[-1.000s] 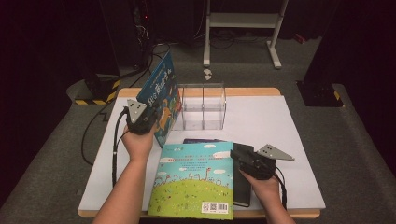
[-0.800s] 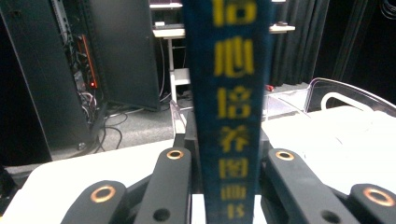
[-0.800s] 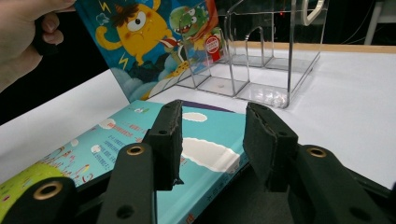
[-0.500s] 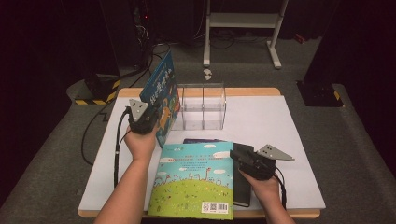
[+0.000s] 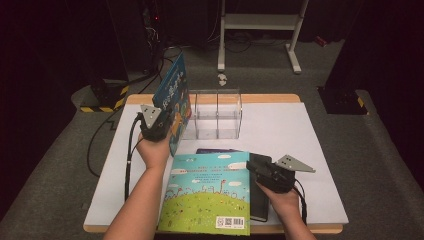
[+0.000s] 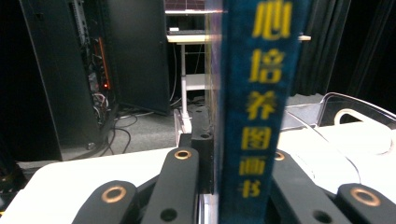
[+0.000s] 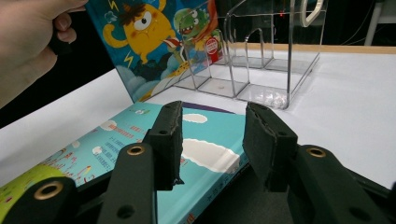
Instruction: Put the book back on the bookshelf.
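My left gripper (image 5: 156, 121) is shut on the spine of a blue picture book (image 5: 173, 98), which it holds upright and tilted above the table's left side, just left of a clear acrylic organiser (image 5: 217, 116). In the left gripper view the book's spine (image 6: 254, 107) stands between the jaws. A teal and green book (image 5: 207, 192) lies flat at the table's front. My right gripper (image 5: 259, 169) rests open over its right edge, and in the right gripper view the right gripper (image 7: 212, 133) has nothing between its fingers.
Under the flat book lie a black book (image 5: 260, 202) and a purple one (image 5: 216, 150). The organiser (image 7: 261, 56) has upright dividers and stands at the white table's (image 5: 280, 135) back middle. Cables and a dark rack (image 6: 93, 70) lie beyond the far edge.
My left gripper has carried the blue book slightly right and up, closer to the organiser. The right gripper has stayed put.
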### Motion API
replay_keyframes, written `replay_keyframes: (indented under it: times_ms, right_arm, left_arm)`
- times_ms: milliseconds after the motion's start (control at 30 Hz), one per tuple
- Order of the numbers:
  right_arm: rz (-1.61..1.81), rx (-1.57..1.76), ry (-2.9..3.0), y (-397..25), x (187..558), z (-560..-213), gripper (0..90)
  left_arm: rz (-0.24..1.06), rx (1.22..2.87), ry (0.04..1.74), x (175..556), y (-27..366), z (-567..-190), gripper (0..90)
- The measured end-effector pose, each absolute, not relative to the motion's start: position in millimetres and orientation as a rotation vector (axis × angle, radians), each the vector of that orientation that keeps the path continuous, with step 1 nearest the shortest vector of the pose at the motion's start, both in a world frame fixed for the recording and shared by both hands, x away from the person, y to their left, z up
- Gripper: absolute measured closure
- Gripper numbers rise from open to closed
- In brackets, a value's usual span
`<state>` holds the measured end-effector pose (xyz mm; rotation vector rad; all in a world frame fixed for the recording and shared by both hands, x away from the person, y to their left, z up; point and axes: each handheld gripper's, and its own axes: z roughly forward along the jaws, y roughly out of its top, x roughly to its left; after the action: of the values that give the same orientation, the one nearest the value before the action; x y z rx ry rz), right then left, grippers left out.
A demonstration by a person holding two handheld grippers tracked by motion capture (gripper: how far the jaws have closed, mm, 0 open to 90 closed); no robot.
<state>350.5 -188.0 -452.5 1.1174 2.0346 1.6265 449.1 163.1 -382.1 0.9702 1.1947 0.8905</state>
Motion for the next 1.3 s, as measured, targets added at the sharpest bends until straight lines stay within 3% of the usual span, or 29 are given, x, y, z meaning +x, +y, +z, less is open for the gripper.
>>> replay_keyframes:
  times_ms: [767, 1300]
  right_arm:
    - [1.627, 1.117, 2.039, -187.2, 350.1, -453.1, 56.9]
    - [1.623, 1.122, 2.048, -186.0, 350.7, -453.9, 55.5]
  left_arm:
    - [0.917, 0.934, 1.244, 450.1, 160.1, -381.4, 81.6]
    - [0.841, 0.979, 1.244, 448.3, 165.6, -391.1, 69.9]
